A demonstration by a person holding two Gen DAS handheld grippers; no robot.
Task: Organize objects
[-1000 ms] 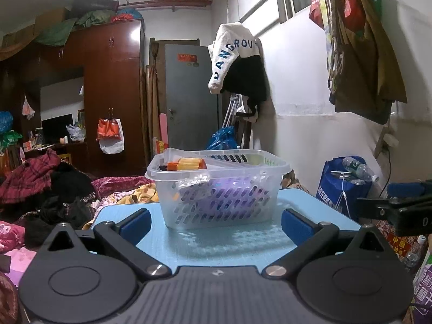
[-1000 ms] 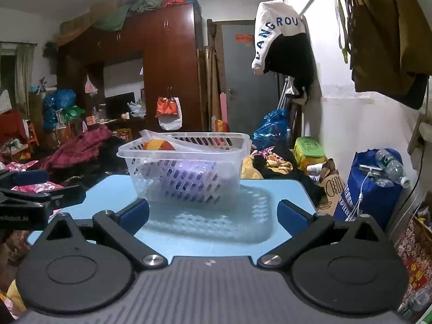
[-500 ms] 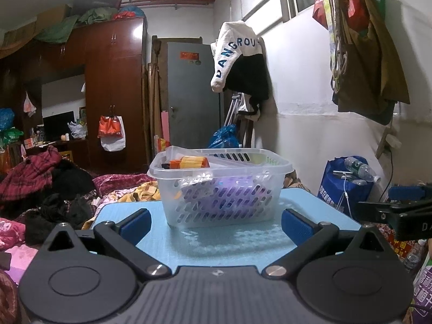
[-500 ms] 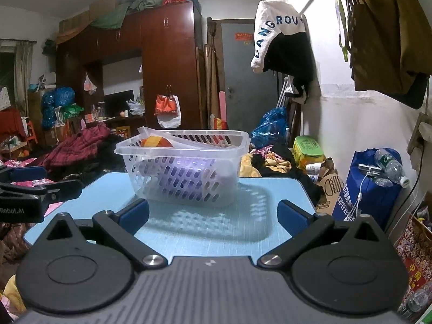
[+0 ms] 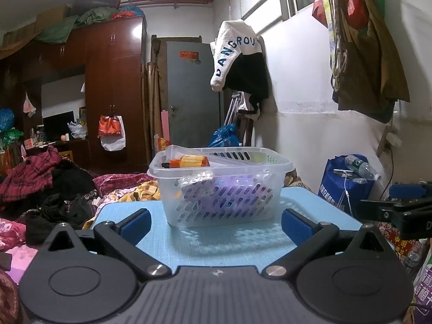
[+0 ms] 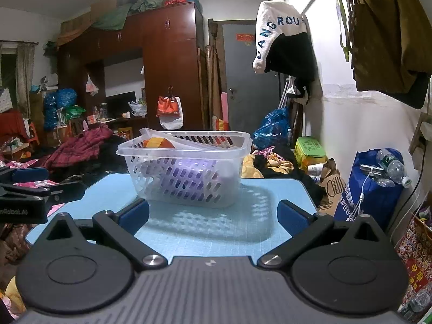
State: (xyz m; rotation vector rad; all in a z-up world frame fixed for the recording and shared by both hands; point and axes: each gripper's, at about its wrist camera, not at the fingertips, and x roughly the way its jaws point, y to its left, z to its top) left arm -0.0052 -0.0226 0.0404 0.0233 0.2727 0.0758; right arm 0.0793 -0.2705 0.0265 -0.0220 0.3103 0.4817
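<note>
Nearest: left hand-held gripper (image 5: 214,222) spread wide, nothing between its blue pads; right hand-held gripper (image 6: 212,214) likewise wide and empty. Both drawn slightly back and level compared with a second ago, the view of the basket barely shifted; no object picked up or set down in that time. Likely meaning: sorting close to done, or a pause before a next reach.

Under both: light blue gridded worktop (image 5: 229,243), bare surface between the pads and the basket. Right gripper's dark body visible off the worktop's right edge in the left view, the left one's off the left edge in the right view, well apart from each other.

Further in: translucent white slotted plastic basket (image 5: 220,189), standing upright toward the worktop's far side, already holding an orange-wrapped item (image 5: 190,161) near the rim and something purple (image 5: 237,191) lower down, seen only through the slots.

Open room in front of the basket and to its right; far edge close behind it, with heaped clothes (image 5: 40,178) beyond, so little margin for pushing it back.
</note>
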